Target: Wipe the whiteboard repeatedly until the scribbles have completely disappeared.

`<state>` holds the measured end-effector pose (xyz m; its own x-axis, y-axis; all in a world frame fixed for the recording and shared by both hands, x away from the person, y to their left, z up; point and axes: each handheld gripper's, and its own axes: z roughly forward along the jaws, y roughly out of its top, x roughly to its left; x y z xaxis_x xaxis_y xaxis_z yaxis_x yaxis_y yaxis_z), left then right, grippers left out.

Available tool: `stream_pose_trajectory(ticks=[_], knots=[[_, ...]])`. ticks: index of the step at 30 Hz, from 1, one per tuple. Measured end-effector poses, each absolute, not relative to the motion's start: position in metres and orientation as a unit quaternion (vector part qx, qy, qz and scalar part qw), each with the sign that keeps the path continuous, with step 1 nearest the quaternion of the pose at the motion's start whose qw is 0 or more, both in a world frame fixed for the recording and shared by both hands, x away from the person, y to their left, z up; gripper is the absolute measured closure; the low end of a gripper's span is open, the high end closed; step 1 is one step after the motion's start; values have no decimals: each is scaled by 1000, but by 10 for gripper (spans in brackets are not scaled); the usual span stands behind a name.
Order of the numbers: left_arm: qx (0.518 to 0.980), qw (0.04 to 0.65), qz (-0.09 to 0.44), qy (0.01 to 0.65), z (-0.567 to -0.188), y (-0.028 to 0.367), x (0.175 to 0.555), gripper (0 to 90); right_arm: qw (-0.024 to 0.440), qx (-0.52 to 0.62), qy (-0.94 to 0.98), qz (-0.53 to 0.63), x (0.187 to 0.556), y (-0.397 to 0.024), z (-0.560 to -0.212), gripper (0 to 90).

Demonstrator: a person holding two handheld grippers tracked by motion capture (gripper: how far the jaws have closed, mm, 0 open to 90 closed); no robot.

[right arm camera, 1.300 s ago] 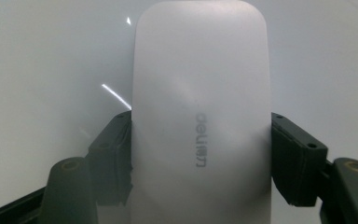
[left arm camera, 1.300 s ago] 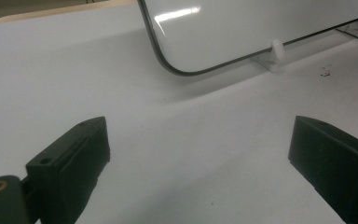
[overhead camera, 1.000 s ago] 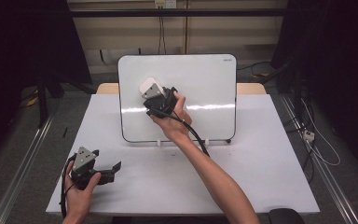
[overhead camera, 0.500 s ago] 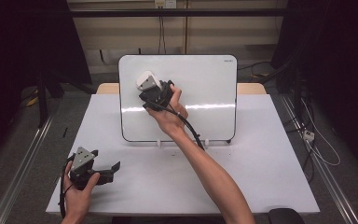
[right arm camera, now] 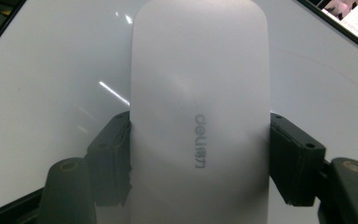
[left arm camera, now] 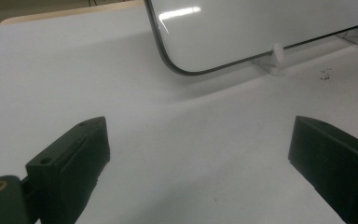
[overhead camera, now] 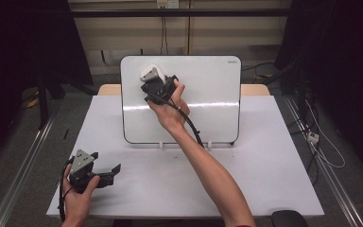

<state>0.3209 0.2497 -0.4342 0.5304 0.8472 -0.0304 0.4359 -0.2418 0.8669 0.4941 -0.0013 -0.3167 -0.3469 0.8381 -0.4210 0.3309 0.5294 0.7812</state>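
The right hand-held gripper (overhead camera: 147, 78), clamping the white eraser (right arm camera: 199, 116), has risen up the whiteboard (overhead camera: 208, 94).

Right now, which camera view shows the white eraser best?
The right gripper view: the eraser is seen close up, clamped between the right gripper jaws, its printed logo legible, with the whiteboard behind. The high view shows it small and part-hidden, against the board's upper left. In the left gripper view I see the board's lower corner.

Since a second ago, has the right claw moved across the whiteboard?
Yes. The right claw, shut on the eraser, has moved up the whiteboard toward its top-left corner.
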Motion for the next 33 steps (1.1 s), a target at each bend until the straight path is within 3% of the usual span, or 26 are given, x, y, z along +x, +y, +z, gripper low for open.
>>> stream_pose_trajectory(ticks=[22,33], knots=[[751,445,235,428,-434,252,319,52,413,483,709,306,509,-76,-292,316],[754,442,234,425,-434,249,321,52,419,480,710,300,507,-66,-295,316]])
